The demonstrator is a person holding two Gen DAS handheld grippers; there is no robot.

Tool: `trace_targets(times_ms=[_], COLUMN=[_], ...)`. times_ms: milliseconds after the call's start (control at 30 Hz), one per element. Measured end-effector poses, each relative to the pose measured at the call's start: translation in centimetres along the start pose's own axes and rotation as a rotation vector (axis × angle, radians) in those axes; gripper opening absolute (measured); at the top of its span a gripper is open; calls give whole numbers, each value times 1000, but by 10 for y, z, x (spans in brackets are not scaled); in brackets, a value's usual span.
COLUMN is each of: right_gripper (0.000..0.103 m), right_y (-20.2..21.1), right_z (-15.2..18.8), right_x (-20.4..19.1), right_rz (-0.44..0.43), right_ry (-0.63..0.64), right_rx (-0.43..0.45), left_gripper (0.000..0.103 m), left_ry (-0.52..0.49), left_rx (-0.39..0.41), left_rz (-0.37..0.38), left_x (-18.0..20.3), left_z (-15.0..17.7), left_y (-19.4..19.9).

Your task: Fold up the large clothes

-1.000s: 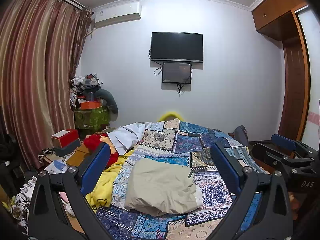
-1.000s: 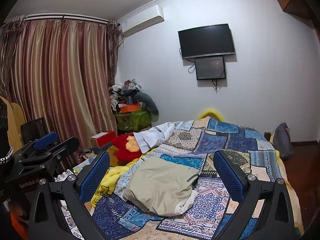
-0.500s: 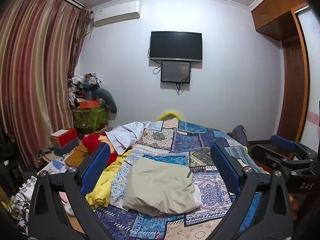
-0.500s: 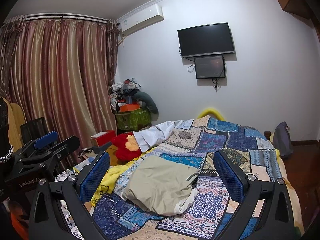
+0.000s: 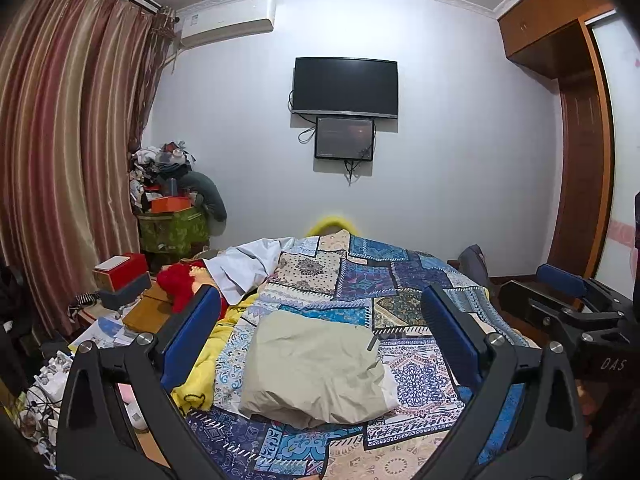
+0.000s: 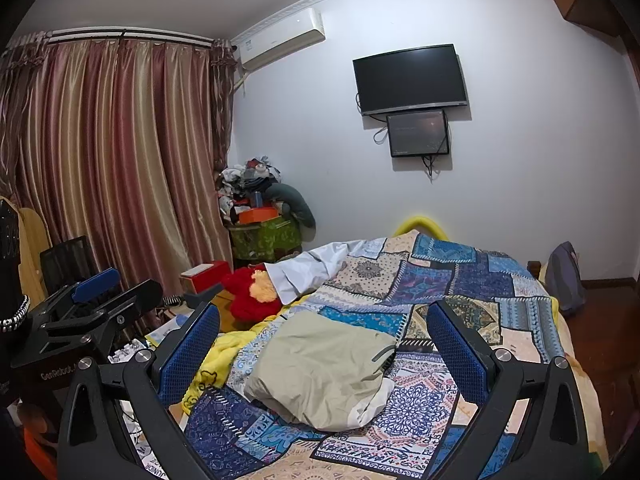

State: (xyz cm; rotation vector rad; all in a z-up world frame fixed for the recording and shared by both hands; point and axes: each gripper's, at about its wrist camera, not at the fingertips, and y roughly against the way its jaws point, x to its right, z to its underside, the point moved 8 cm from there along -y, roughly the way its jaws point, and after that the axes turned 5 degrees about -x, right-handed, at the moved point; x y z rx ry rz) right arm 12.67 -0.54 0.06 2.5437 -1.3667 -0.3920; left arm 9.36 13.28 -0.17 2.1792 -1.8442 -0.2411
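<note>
A beige garment (image 5: 316,368) (image 6: 324,368) lies folded into a rough rectangle on the patchwork blue bedspread (image 5: 368,276) (image 6: 448,276). My left gripper (image 5: 320,324) hovers well above and in front of it, open, blue pads spread wide with nothing between them. My right gripper (image 6: 324,332) is likewise open and empty, held back from the garment. In the left wrist view the right gripper (image 5: 576,300) shows at the right edge. The right wrist view catches the left gripper (image 6: 92,304) at the left edge.
A white cloth (image 5: 244,264) and a red plush toy (image 5: 180,284) lie at the bed's far left. A yellow blanket (image 5: 204,364) hangs off the left side. Cluttered boxes (image 5: 120,276) and a green bin (image 5: 172,228) stand by the curtains (image 5: 60,160). A wardrobe (image 5: 580,160) is at the right.
Both views have drifted very slightly; the garment has not moved and both grippers remain open.
</note>
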Motion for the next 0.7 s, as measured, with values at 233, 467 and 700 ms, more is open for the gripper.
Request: trace_targets(times_ms=[233,467,700], right_gripper=[103,103,103], right_y=[0,0,0], right_z=[1,1,1], right_x=[-1,0,-2], right_rz=[4,3,4], right_ry=[2,0,4], right_rx=[-3,-4,-4], left_gripper=[101,101,101], left_ry=[5,20,45], left_rx=[-3,-2,-7], left_rz=[3,4,5], left_x=[6,3,0], left_z=[0,-1,0], left_y=[0,0,-1])
